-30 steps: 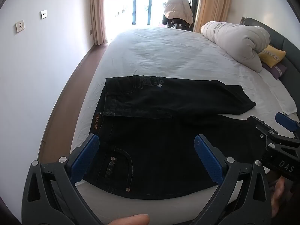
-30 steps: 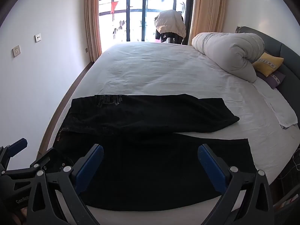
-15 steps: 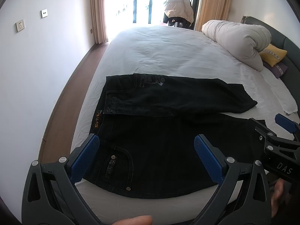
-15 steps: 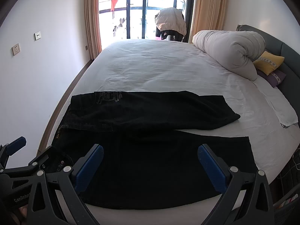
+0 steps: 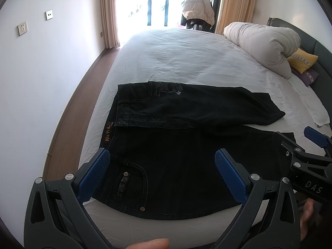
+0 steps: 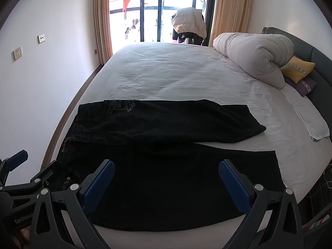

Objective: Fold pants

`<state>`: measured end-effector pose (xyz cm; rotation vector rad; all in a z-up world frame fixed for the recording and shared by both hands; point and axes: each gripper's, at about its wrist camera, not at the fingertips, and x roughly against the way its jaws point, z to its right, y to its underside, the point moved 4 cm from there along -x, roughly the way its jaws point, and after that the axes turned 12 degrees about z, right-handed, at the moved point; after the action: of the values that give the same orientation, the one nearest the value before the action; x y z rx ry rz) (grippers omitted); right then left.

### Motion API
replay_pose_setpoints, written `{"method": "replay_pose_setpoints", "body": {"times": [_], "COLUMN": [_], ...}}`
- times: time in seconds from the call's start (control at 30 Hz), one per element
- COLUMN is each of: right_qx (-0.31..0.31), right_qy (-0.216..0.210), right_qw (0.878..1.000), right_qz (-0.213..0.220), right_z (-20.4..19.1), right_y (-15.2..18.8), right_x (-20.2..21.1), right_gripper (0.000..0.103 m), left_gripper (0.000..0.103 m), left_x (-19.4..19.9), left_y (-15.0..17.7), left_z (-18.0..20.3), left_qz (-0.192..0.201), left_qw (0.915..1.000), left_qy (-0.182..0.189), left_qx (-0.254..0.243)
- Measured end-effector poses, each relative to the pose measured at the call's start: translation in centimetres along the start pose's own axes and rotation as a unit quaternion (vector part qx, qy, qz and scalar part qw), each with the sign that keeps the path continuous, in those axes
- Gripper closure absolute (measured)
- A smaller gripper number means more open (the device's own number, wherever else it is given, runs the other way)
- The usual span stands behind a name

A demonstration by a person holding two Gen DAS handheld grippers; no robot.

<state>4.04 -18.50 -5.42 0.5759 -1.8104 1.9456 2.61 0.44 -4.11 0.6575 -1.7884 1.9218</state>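
Black pants point(image 5: 176, 166) lie flat near the front edge of a white bed point(image 5: 186, 62), waist to the left, legs to the right. The far leg point(image 5: 207, 108) is folded over so it lies across the near one; the pants also show in the right wrist view point(image 6: 176, 182). My left gripper point(image 5: 161, 174) is open and empty above the waist and pocket area. My right gripper point(image 6: 166, 182) is open and empty above the near leg. Each gripper shows at the edge of the other's view.
A rolled white duvet point(image 5: 261, 43) and a yellow pillow point(image 5: 303, 60) lie at the bed's right by the dark headboard point(image 6: 319, 56). A white wall point(image 5: 41, 72) and wood floor strip run along the left. A balcony door point(image 6: 157, 10) is behind the bed.
Both grippers have drawn back and risen slightly, so the pants sit a little lower and farther in view. The pants have not moved.
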Motion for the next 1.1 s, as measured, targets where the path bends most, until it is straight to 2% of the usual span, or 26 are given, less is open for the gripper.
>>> {"method": "replay_pose_setpoints", "body": {"times": [1.1], "right_qx": [-0.001], "right_qy": [-0.003], "right_qw": [1.0], "right_qz": [-0.011], "right_z": [0.3], "right_y": [1.8], "right_x": [0.2], "right_gripper": [0.0], "left_gripper": [0.0], "left_x": [-0.4], "left_y": [0.5], "left_z": [-0.2], "left_qz": [-0.005], "left_qw": [1.0], "left_qy": [-0.002], "left_qx": [-0.001]}}
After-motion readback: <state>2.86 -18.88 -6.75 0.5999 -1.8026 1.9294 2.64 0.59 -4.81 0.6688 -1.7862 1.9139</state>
